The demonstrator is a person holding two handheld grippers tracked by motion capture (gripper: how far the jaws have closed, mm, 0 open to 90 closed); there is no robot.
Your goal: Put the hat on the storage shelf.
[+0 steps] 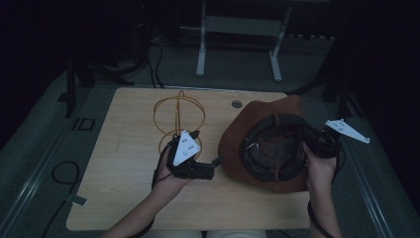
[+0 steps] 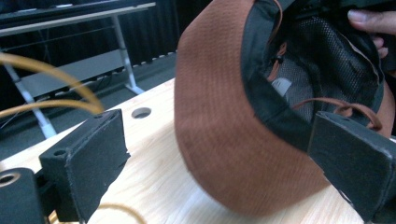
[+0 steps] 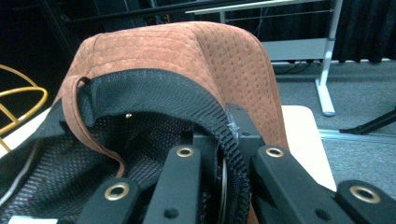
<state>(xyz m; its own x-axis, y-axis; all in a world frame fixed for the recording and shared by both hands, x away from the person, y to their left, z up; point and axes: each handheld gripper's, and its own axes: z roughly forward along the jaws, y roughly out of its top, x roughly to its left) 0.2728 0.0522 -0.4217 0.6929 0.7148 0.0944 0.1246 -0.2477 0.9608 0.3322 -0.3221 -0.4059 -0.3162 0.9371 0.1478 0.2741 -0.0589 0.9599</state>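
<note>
High view suggests the right gripper point(image 1: 317, 144), clenched on the hat point(image 1: 257, 148) band, should hold firm while the released left gripper point(image 1: 214, 161) takes the brim just ahead.

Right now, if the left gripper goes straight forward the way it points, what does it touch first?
Most likely the brown suede hat: it lies directly ahead of the open left gripper, held up on the wooden table. Depth is unclear.

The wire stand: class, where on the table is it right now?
In the high view the wire stand is on the table's far middle, left of the hat and just beyond the left gripper.
</note>
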